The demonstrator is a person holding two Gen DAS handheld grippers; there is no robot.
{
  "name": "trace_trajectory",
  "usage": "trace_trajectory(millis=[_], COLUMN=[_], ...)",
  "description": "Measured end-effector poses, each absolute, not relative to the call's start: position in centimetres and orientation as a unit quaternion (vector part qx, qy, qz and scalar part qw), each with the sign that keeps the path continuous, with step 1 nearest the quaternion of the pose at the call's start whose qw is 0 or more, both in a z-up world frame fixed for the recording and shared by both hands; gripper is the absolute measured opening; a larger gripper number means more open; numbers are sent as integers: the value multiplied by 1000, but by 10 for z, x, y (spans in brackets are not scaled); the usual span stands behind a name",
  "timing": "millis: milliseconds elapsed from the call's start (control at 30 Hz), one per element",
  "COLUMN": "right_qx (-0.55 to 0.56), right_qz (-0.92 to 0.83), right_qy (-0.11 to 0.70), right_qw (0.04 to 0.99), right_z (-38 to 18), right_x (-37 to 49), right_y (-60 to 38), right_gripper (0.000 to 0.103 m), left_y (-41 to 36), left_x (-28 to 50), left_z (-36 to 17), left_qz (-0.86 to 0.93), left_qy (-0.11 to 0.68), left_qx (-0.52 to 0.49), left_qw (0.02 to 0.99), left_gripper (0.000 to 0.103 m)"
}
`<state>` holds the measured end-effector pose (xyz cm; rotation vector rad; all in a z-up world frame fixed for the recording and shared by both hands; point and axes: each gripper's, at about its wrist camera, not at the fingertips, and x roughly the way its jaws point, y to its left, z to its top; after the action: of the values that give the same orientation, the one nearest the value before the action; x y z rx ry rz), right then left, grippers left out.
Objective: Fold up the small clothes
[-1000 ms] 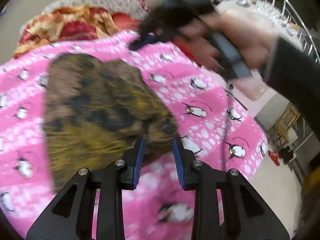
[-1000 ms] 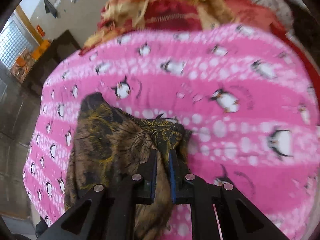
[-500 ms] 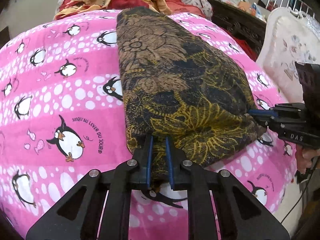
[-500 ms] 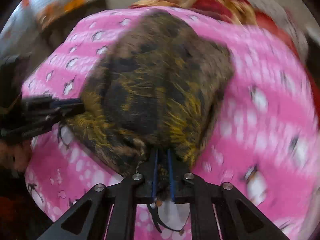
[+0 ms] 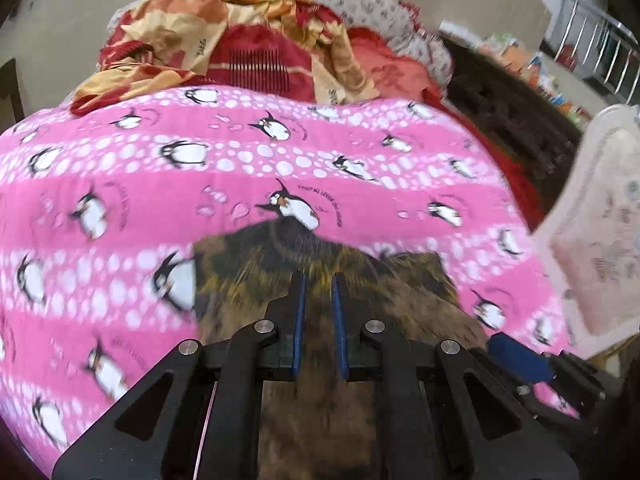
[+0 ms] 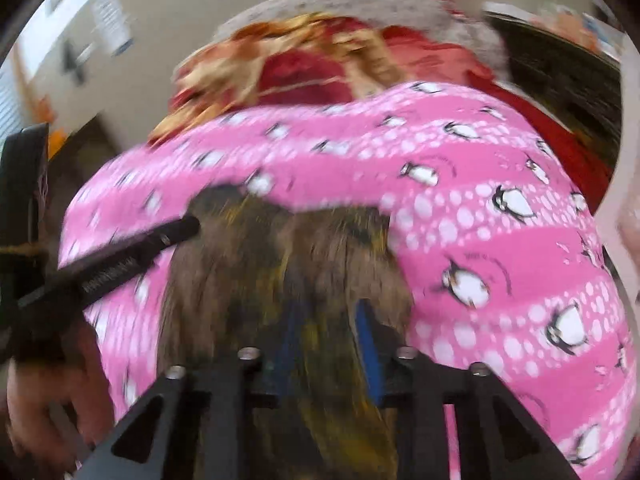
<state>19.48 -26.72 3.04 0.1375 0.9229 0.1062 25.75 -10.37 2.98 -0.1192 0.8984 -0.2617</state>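
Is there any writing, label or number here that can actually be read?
None reads with certainty.
Curved slogan beside the penguins on the pink blanket: blurred.
Print on the orange-red cloth: too small.
Papers on the wall: blurred.
White lettering on a finger of the left gripper, whose jaws have just been closing on the brown garment: blurred.

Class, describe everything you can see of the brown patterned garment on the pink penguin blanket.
The brown garment is thin, soft cloth printed with black and yellow floral shapes, blurred in both views. It lies rumpled on the pink penguin blanket, its near part running up between both grippers. The left gripper is shut on its edge. The right gripper has just been opening, cloth still between its jaws; whether the pads press it is unclear.
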Motion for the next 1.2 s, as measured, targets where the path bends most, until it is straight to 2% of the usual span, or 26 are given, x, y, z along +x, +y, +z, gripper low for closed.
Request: trace_trajectory(millis=[167, 200, 333, 533, 667, 733, 767, 800, 867, 900, 933, 1000, 1067, 1200], right_qx=[61, 29, 50, 82, 108, 143, 158, 171, 177, 172, 164, 162, 171, 203], right_qz=[23, 15, 37, 46, 66, 91, 99, 103, 116, 121, 128, 140, 158, 185], right_qy=[468, 472, 448, 447, 444, 456, 468, 472, 446, 434, 418, 398, 399, 429], right_qw=[881, 881, 892, 889, 887, 874, 864, 858, 869, 876, 884, 892, 887, 861], right_z=[-9, -26, -46, -50, -47, -44, -40, -32, -9, -1, 7, 12, 5, -29], right_x=[253, 260, 255, 260, 253, 253, 253, 249, 232, 224, 212, 191, 178, 165], right_y=[-262, -264, -281, -290, -294, -306, -312, -318, -331, -336, -341, -352, -361, -375], right_gripper=[30, 30, 31, 31, 33, 35, 34, 34, 36, 43, 59, 83, 83, 83], left_y=[-116, -117, -120, -125, -103, -79, -66, -54, -36, -27, -24, -23, -27, -39], left_x=[278, 277, 277, 281, 274, 255, 243, 231, 215, 207, 204, 194, 186, 177], left_z=[-14, -25, -37, -30, 7, 27, 33, 35, 29, 17, 9, -14, -35, -42], left_qz=[-105, -103, -96, -95, -135, -133, -126, -123, -125, -134, -139, -153, -177, -194], left_qy=[461, 464, 442, 453, 484, 465, 450, 434, 425, 437, 448, 471, 488, 459], left_qx=[-39, -38, -30, -4, -19, -13, -9, -12, -32, -54, -67, -103, -143, -173], left_qw=[880, 879, 891, 886, 864, 875, 884, 892, 896, 888, 881, 863, 843, 850], left_gripper=[12, 12, 12, 11, 12, 38, 70, 84, 85, 85, 85, 85, 85, 89])
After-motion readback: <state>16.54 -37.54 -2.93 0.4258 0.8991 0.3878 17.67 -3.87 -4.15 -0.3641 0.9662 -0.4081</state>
